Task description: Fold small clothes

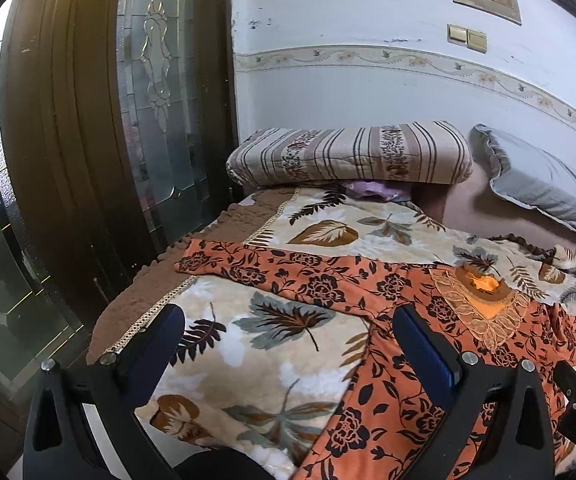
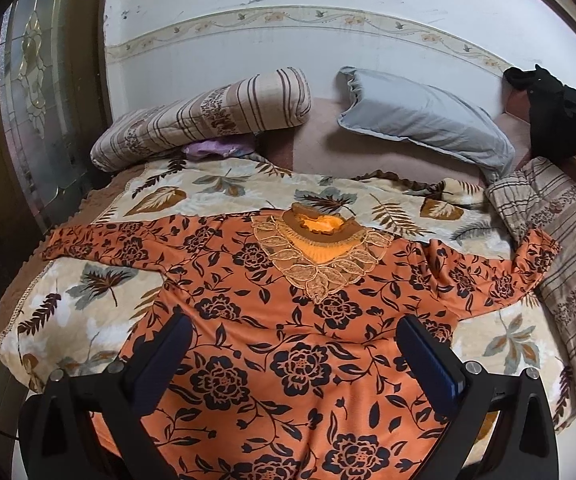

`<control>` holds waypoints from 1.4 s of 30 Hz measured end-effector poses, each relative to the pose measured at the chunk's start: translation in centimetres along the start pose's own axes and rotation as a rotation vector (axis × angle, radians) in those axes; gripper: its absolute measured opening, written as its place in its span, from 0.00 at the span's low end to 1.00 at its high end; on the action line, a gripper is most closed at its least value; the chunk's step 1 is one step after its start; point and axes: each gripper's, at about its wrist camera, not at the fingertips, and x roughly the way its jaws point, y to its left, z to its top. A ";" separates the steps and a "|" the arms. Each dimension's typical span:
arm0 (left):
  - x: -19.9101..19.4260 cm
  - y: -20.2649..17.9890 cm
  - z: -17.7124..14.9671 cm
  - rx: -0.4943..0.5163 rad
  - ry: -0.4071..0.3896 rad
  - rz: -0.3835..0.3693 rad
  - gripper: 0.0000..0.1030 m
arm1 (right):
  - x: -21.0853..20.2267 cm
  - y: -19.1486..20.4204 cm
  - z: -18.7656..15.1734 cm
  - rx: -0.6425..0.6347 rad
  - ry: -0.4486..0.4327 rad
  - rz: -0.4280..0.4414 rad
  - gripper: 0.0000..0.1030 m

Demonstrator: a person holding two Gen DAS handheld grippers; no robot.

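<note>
1. Both grippers hovered nearest the lens. Right gripper (image 2: 289,344) had its jaws spread wide, holding nothing, above the lower body of the orange floral top (image 2: 288,320). Left gripper (image 1: 288,340) was likewise released, over the blanket (image 1: 248,360) just beside the top's left side.
2. Top lay spread face-up on the leaf-print blanket on the bed, lace collar (image 2: 315,256) toward the wall, both sleeves stretched outward.
3. Judged step: garment laid out, no fold begun. Next move probably calls for pinching a sleeve or side edge and carrying it across the middle.
4. Right view alone showed the right sleeve (image 2: 527,260) running up against a striped quilt (image 2: 567,248). Left view showed the left sleeve (image 1: 248,266) reaching toward the glass-panelled door (image 1: 156,100).
5. Beyond: rolled striped bedding (image 2: 208,116) and grey pillow (image 2: 427,120) against the wall.
</note>
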 end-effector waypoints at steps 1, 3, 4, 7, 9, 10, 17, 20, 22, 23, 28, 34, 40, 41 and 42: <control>0.0 0.2 0.0 -0.003 0.000 0.005 1.00 | 0.0 0.1 0.0 -0.002 0.000 0.001 1.00; 0.0 0.5 -0.1 -0.005 0.000 0.009 1.00 | 0.1 0.3 0.1 -0.006 -0.001 0.005 1.00; 0.1 0.6 -0.1 -0.006 0.001 0.011 1.00 | 0.1 0.5 0.1 -0.008 0.000 0.006 1.00; 0.1 0.8 -0.1 -0.010 0.002 0.018 1.00 | 0.2 0.8 0.1 -0.015 0.002 0.010 1.00; 0.1 0.8 -0.1 -0.010 0.002 0.018 1.00 | 0.2 1.0 0.1 -0.019 0.002 0.012 1.00; 0.1 0.8 -0.1 -0.010 0.002 0.018 1.00 | 0.2 1.1 0.1 -0.021 0.001 0.012 1.00; -0.4 -1.4 -0.5 0.040 0.003 -0.019 1.00 | -0.2 1.0 0.2 -0.032 -0.008 -0.023 1.00; -0.7 -2.8 -0.6 0.071 0.009 -0.040 1.00 | -0.7 0.4 0.2 -0.029 -0.022 -0.050 1.00; -1.0 -3.7 -0.7 0.089 0.008 -0.049 1.00 | -1.0 -0.2 0.2 -0.025 -0.027 -0.064 1.00; -1.2 -4.1 -0.7 0.096 0.007 -0.054 1.00 | -1.0 -0.5 0.3 -0.020 -0.027 -0.068 1.00; -1.9 -5.2 -0.6 0.115 -0.002 -0.062 1.00 | -1.4 -1.8 0.4 0.004 -0.030 -0.082 1.00; -2.2 -5.2 -0.4 0.119 -0.004 -0.054 1.00 | -2.1 -1.6 0.8 0.003 -0.044 -0.057 1.00; -2.8 -2.8 0.1 0.076 -0.019 -0.009 1.00 | -3.6 0.8 2.0 -0.038 -0.092 -0.010 1.00; -2.9 -2.3 0.2 0.069 -0.022 0.001 1.00 | -3.9 1.2 2.2 -0.045 -0.102 -0.007 1.00; -3.0 -2.0 0.3 0.064 -0.026 0.008 1.00 | -4.2 1.6 2.4 -0.052 -0.112 -0.003 1.00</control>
